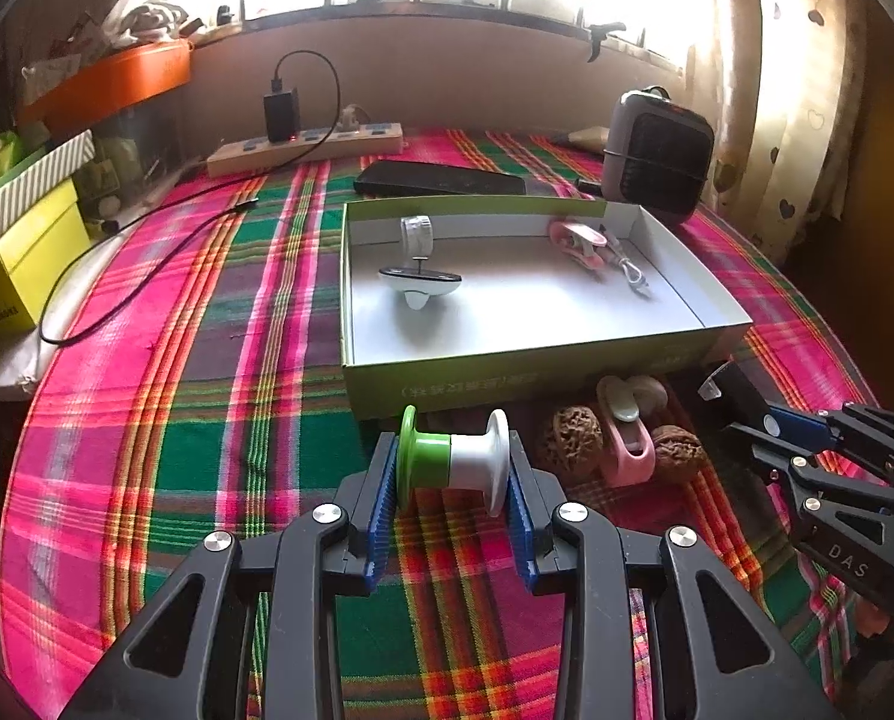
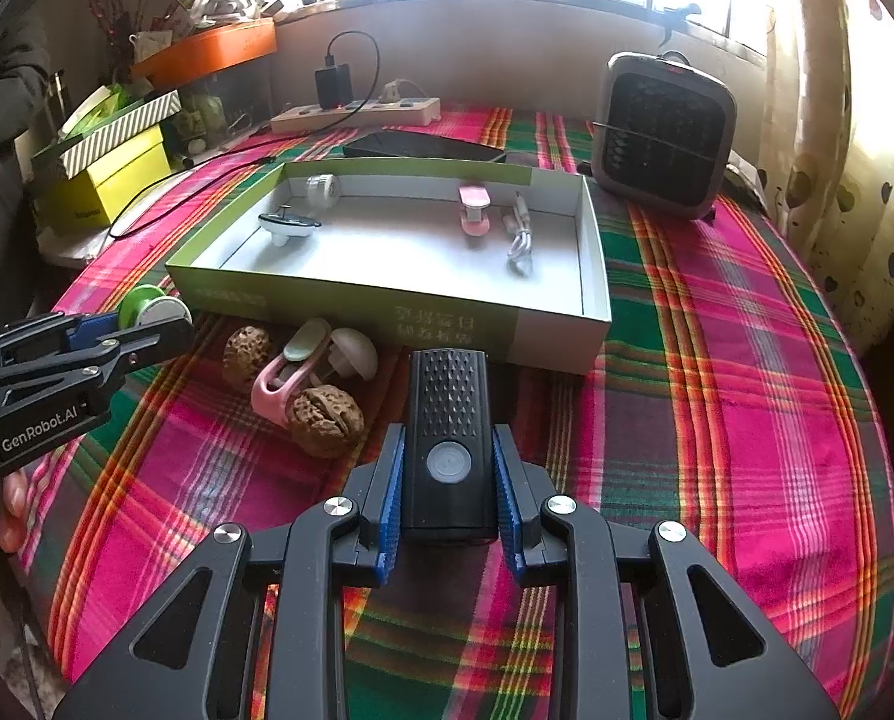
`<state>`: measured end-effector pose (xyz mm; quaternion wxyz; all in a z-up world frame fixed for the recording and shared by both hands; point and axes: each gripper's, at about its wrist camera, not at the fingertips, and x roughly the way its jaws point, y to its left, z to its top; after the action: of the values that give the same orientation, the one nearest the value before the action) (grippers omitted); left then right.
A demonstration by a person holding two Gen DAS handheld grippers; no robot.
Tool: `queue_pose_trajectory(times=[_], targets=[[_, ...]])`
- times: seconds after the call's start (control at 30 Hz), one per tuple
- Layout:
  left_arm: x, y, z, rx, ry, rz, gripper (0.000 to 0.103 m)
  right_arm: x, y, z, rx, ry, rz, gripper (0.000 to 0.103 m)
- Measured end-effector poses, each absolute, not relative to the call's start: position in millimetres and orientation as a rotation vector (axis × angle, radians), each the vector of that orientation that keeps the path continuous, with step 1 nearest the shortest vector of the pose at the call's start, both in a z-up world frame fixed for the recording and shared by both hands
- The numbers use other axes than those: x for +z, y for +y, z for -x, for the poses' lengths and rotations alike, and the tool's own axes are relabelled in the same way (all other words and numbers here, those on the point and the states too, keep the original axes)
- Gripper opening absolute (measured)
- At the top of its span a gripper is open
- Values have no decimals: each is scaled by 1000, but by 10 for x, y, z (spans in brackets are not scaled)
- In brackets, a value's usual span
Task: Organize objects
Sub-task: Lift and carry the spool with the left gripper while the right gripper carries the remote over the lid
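Both grippers gripping items before the box

The left gripper (image 1: pixel 453 480) is clenching a spool (image 1: pixel 454 459) by its flanges; the right gripper (image 2: pixel 447 480) is clamping a black light (image 2: pixel 447 438). The box (image 2: pixel 351 294) is sitting at 12 o'clock, walnuts (image 2: pixel 325 420) at 10 from the light.

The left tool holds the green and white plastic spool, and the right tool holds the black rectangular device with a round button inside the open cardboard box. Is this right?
Not fully. The right tool holds the black rectangular device in front of the open cardboard box, above the plaid cloth, as the right wrist view shows. The left tool does hold the green and white plastic spool.
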<state>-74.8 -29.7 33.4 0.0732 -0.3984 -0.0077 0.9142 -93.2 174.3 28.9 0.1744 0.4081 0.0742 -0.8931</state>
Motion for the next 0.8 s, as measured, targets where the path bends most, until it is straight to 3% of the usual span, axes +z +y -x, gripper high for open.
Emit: queue_pose_trajectory(times=[0.8], targets=[[470, -257, 704, 2754, -18, 1154, 30, 412, 1736, 867, -2543, 181, -1125, 28]])
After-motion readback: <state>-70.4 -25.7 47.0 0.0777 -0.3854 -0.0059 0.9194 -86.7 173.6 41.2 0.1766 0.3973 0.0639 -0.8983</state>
